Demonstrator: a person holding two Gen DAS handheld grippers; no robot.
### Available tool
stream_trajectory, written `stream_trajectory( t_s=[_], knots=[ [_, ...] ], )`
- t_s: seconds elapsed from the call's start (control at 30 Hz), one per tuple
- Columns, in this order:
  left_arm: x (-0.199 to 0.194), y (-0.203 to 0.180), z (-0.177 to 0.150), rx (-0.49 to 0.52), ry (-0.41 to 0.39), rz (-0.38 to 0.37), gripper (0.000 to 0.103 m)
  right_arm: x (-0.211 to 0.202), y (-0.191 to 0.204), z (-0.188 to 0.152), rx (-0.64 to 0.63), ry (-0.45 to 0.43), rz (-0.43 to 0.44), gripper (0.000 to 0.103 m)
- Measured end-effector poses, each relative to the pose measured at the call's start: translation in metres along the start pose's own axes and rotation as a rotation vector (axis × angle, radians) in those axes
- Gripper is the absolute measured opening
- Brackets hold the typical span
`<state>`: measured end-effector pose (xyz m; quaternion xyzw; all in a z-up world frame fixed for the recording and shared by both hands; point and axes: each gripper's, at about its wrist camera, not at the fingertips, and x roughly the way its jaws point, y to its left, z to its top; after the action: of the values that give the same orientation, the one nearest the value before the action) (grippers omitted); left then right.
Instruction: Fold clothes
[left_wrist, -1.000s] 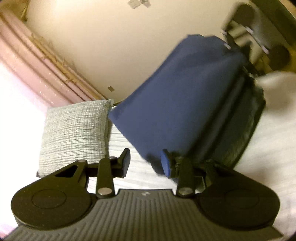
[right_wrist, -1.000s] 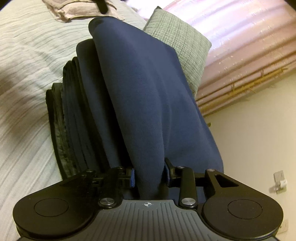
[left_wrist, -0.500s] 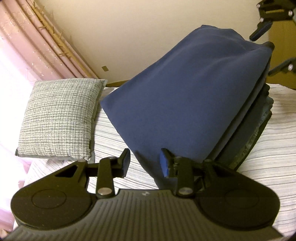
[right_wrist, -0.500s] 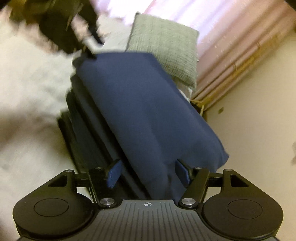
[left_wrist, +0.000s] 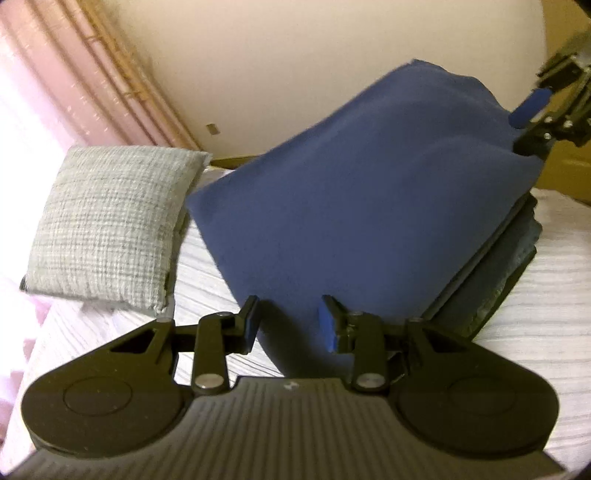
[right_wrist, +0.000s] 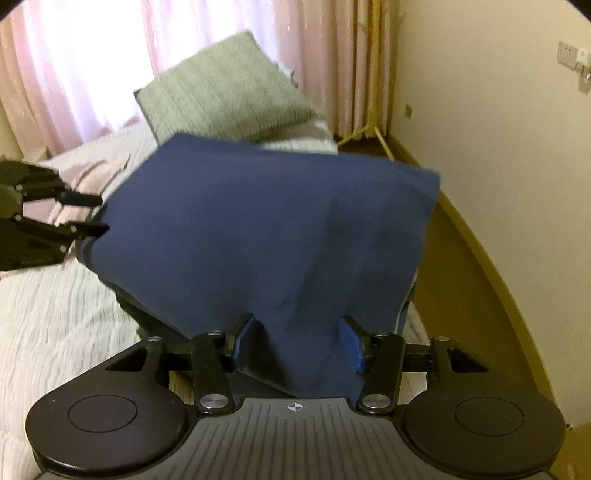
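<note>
A folded navy blue garment (left_wrist: 369, 206) lies on top of a stack of dark folded clothes (left_wrist: 513, 266) on the striped bed. My left gripper (left_wrist: 290, 325) is open, and one corner of the blue garment sits loosely between its fingers. In the right wrist view the same garment (right_wrist: 277, 229) covers the dark stack (right_wrist: 127, 304). There my right gripper (right_wrist: 297, 343) is open too, with a hanging fold of the blue cloth between its spread fingers. Each gripper shows in the other's view, at opposite ends of the garment: the right gripper (left_wrist: 535, 107) and the left gripper (right_wrist: 74, 214).
A grey woven pillow (left_wrist: 107, 229) (right_wrist: 221, 99) rests at the head of the bed (right_wrist: 55, 332), below pink curtains (right_wrist: 74, 55). A pink striped garment (right_wrist: 99, 173) lies further back on the bed. Wooden floor (right_wrist: 461, 295) and a cream wall run along the bed's side.
My right gripper was shut on the blue garment a second ago and has opened. Both grippers have swung round, and the garment has dropped flatter onto the stack.
</note>
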<state>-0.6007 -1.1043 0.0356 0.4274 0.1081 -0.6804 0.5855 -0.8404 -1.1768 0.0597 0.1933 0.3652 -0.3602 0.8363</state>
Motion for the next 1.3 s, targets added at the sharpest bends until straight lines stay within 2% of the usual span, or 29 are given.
stream_trajectory(
  t_s=[0.07, 0.2, 0.23, 0.3, 0.43, 0.5, 0.6, 0.67, 0.7, 0.77, 0.8, 0.83, 1.03, 1.3],
  knots=[
    [-0.007, 0.009, 0.001, -0.078, 0.009, 0.01, 0.031, -0.008, 0.001, 0.0, 0.005, -0.026, -0.012, 0.053],
    [-0.024, 0.026, -0.004, -0.306, 0.037, 0.019, 0.034, -0.019, 0.002, -0.007, 0.046, -0.063, -0.025, 0.055],
    [-0.029, 0.027, -0.008, -0.351, 0.041, 0.02, 0.037, -0.021, 0.005, -0.01, 0.049, -0.07, -0.028, 0.057],
    [-0.04, 0.025, -0.018, -0.446, 0.055, 0.016, 0.041, -0.027, 0.011, -0.017, 0.054, -0.084, -0.032, 0.079],
    [-0.056, 0.016, -0.039, -0.575, 0.099, 0.003, 0.062, -0.037, 0.019, -0.034, 0.118, -0.082, -0.024, 0.081],
    [-0.065, 0.006, -0.049, -0.598, 0.123, 0.005, 0.067, -0.04, 0.022, -0.041, 0.158, -0.071, -0.007, 0.081],
    [-0.082, -0.011, -0.064, -0.626, 0.145, 0.008, 0.083, -0.049, 0.031, -0.052, 0.203, -0.056, -0.001, 0.081],
    [-0.091, -0.014, -0.067, -0.622, 0.134, 0.003, 0.093, -0.06, 0.039, -0.06, 0.217, -0.05, -0.016, 0.081],
    [-0.095, -0.016, -0.068, -0.62, 0.128, 0.001, 0.094, -0.065, 0.043, -0.063, 0.224, -0.046, -0.023, 0.082],
    [-0.104, -0.02, -0.071, -0.615, 0.117, -0.003, 0.098, -0.075, 0.052, -0.071, 0.239, -0.04, -0.037, 0.09],
    [-0.108, -0.022, -0.072, -0.613, 0.112, -0.005, 0.099, -0.081, 0.056, -0.075, 0.246, -0.036, -0.044, 0.099],
    [-0.112, -0.024, -0.073, -0.611, 0.106, -0.007, 0.099, -0.086, 0.06, -0.078, 0.253, -0.033, -0.052, 0.101],
    [-0.139, -0.036, -0.082, -0.599, 0.072, -0.02, 0.101, -0.113, 0.091, -0.094, 0.305, -0.027, -0.117, 0.102],
    [-0.165, -0.039, -0.102, -0.598, 0.057, -0.053, 0.101, -0.137, 0.124, -0.098, 0.302, -0.049, -0.173, 0.102]
  ],
)
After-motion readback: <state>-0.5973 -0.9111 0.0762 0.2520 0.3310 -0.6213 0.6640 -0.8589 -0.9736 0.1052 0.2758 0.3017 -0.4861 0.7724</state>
